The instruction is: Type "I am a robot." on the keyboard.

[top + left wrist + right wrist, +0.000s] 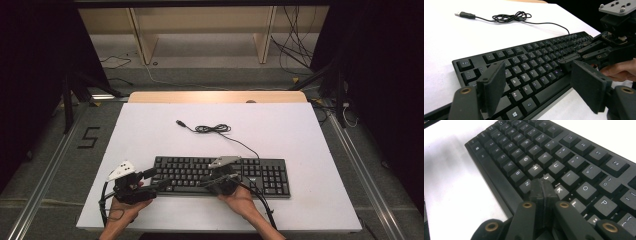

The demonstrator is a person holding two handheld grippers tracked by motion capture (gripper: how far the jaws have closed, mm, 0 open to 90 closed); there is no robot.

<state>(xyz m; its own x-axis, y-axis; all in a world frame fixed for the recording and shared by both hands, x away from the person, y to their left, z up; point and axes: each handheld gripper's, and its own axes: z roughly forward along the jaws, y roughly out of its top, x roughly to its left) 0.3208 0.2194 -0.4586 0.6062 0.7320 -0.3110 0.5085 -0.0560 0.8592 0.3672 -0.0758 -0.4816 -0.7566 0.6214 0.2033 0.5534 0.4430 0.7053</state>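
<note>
A black keyboard [260,175] lies across the near half of the white tabletop [150,130]. Its cable [212,129] runs back to a loose coil and a free USB plug [180,122]. My left gripper [156,179] is open at the keyboard's left end, with its jaws spread over the lower-left keys [524,87] and nothing between them. My right gripper [202,181] is shut and empty. It reaches in from the front edge, and its joined tips [542,186] sit at the J key in the home row [534,170]. In the left gripper view the right gripper [565,63] points left over the keys.
Bare white tabletop surrounds the keyboard, with the coiled cable [511,17] behind it. Beyond the table's far wooden edge [217,96] stand a wooden frame [145,40] and loose floor cables [295,50]. Metal rails [45,175] run along both sides.
</note>
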